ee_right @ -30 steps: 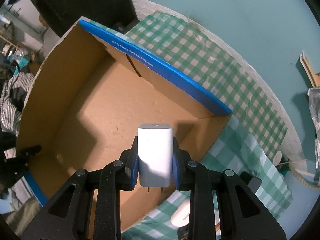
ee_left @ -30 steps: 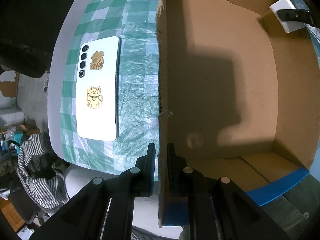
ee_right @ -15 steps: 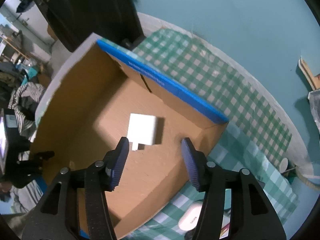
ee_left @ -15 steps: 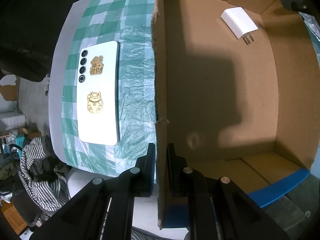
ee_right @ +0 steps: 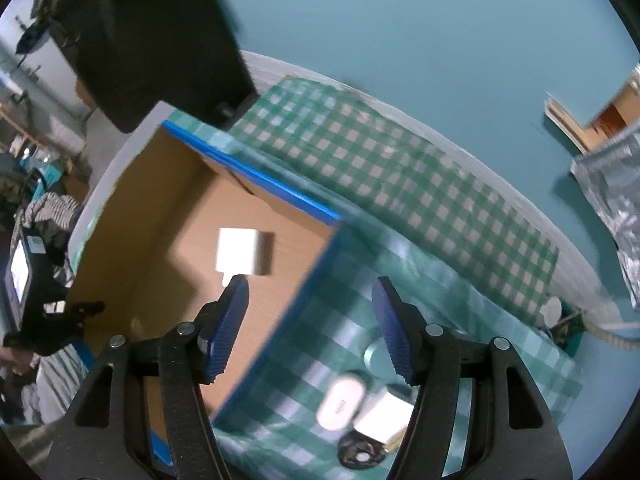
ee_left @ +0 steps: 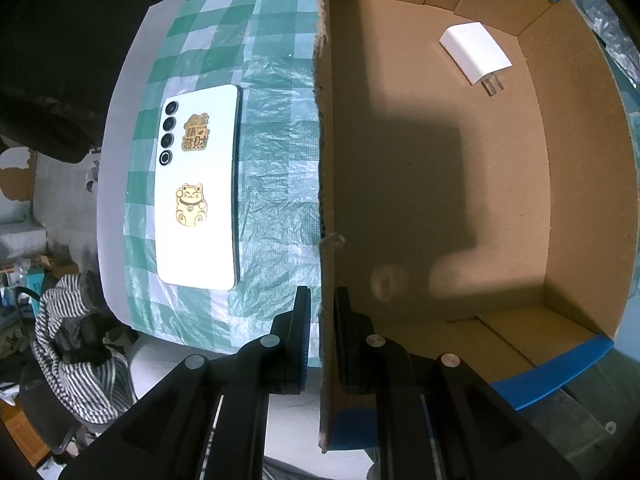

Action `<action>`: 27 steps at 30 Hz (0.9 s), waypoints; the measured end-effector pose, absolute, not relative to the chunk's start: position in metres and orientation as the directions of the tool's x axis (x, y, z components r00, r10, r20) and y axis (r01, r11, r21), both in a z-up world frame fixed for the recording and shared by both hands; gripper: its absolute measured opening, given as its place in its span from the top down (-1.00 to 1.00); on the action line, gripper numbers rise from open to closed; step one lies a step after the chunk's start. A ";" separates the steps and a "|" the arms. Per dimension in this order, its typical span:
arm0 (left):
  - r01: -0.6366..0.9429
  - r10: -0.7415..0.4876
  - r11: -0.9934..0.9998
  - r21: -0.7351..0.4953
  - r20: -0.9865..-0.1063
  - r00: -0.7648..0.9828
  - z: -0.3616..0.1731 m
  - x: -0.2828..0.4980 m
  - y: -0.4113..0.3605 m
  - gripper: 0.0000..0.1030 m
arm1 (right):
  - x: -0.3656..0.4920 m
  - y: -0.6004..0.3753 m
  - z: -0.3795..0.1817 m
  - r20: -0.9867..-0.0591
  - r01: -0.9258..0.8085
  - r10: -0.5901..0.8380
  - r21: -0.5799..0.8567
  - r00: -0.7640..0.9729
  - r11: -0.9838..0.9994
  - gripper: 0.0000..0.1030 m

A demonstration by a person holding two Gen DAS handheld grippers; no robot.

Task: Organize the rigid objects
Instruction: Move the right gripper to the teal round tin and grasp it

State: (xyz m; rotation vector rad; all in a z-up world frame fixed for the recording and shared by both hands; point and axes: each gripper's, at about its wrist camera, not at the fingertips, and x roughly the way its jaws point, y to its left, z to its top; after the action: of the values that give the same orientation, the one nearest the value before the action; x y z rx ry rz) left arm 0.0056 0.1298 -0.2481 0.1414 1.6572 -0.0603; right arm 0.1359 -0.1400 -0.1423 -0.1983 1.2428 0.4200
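A white plug charger (ee_left: 475,51) lies on the floor of the open cardboard box (ee_left: 560,184), near its far corner; it also shows in the right wrist view (ee_right: 237,250). My left gripper (ee_left: 322,312) is shut on the box's left wall (ee_left: 326,168). My right gripper (ee_right: 310,316) is open and empty, held above the box's blue-edged corner (ee_right: 316,248). A white phone (ee_left: 198,188) with gold cat stickers lies on the checked cloth left of the box.
On the green checked cloth (ee_right: 400,184) right of the box lie a white oval case (ee_right: 340,404), a white block (ee_right: 384,416), a round grey disc (ee_right: 376,354) and a small black item (ee_right: 360,454). The table's edge (ee_left: 116,184) runs left of the phone.
My right gripper opened and let the charger drop into the box, then pulled back and to the right. My left gripper kept its hold on the wall.
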 end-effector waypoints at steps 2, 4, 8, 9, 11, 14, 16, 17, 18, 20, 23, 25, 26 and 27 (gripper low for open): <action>0.128 0.052 0.991 0.041 -0.995 -0.084 -0.248 0.005 0.133 0.77 | 0.135 -0.151 -0.143 -0.948 -0.395 0.190 0.078 0.254 0.915 -0.25; 0.132 0.051 0.990 0.040 -0.995 -0.082 -0.248 0.005 0.135 0.77 | 0.135 -0.162 -0.145 -0.952 -0.374 0.179 0.076 0.250 0.924 -0.25; 0.138 0.052 0.990 0.040 -0.996 -0.079 -0.247 0.003 0.136 0.77 | 0.130 -0.179 -0.150 -0.957 -0.350 0.160 0.069 0.241 0.934 -0.25; 0.138 0.051 0.990 0.040 -0.996 -0.078 -0.247 0.002 0.137 0.77 | 0.129 -0.183 -0.152 -0.959 -0.345 0.152 0.062 0.240 0.937 -0.25; 0.141 0.052 0.989 0.041 -0.996 -0.078 -0.247 0.000 0.137 0.77 | 0.127 -0.189 -0.155 -0.962 -0.337 0.145 0.060 0.232 0.940 -0.25; 0.142 0.052 0.989 0.040 -0.996 -0.078 -0.247 -0.001 0.139 0.77 | 0.124 -0.196 -0.163 -0.966 -0.325 0.136 0.059 0.219 0.944 -0.26; 0.142 0.052 0.989 0.041 -0.996 -0.078 -0.247 -0.001 0.138 0.77 | 0.123 -0.198 -0.172 -0.971 -0.320 0.128 0.057 0.204 0.946 -0.28; 0.142 0.052 0.989 0.040 -0.996 -0.079 -0.247 -0.001 0.138 0.77 | 0.123 -0.199 -0.174 -0.972 -0.319 0.127 0.059 0.199 0.946 -0.30; 0.143 0.051 0.989 0.039 -0.996 -0.078 -0.247 -0.002 0.139 0.77 | 0.122 -0.200 -0.179 -0.973 -0.316 0.127 0.062 0.191 0.947 -0.31; 0.145 0.050 0.989 0.038 -0.996 -0.078 -0.247 -0.003 0.138 0.77 | 0.122 -0.200 -0.187 -0.977 -0.311 0.120 0.061 0.176 0.949 -0.31; 0.146 0.054 0.988 0.042 -0.995 -0.081 -0.247 -0.004 0.137 0.77 | 0.121 -0.199 -0.200 -0.983 -0.308 0.101 0.050 0.152 0.950 -0.31; 0.149 0.056 0.988 0.043 -0.995 -0.082 -0.248 -0.005 0.136 0.77 | 0.121 -0.198 -0.207 -0.985 -0.303 0.094 0.047 0.142 0.952 -0.31; 0.149 0.056 0.988 0.044 -0.995 -0.083 -0.248 -0.005 0.136 0.77 | 0.121 -0.199 -0.210 -0.986 -0.300 0.090 0.045 0.139 0.953 -0.31; 0.150 0.057 0.988 0.044 -0.995 -0.084 -0.249 -0.005 0.135 0.77 | 0.122 -0.199 -0.214 -0.987 -0.295 0.083 0.040 0.135 0.955 -0.31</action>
State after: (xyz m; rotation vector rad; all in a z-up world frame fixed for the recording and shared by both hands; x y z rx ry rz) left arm -0.0050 0.1353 -0.2485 0.1579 1.6552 -0.0779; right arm 0.1222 -0.1987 -0.2137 -0.1799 1.4109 0.2758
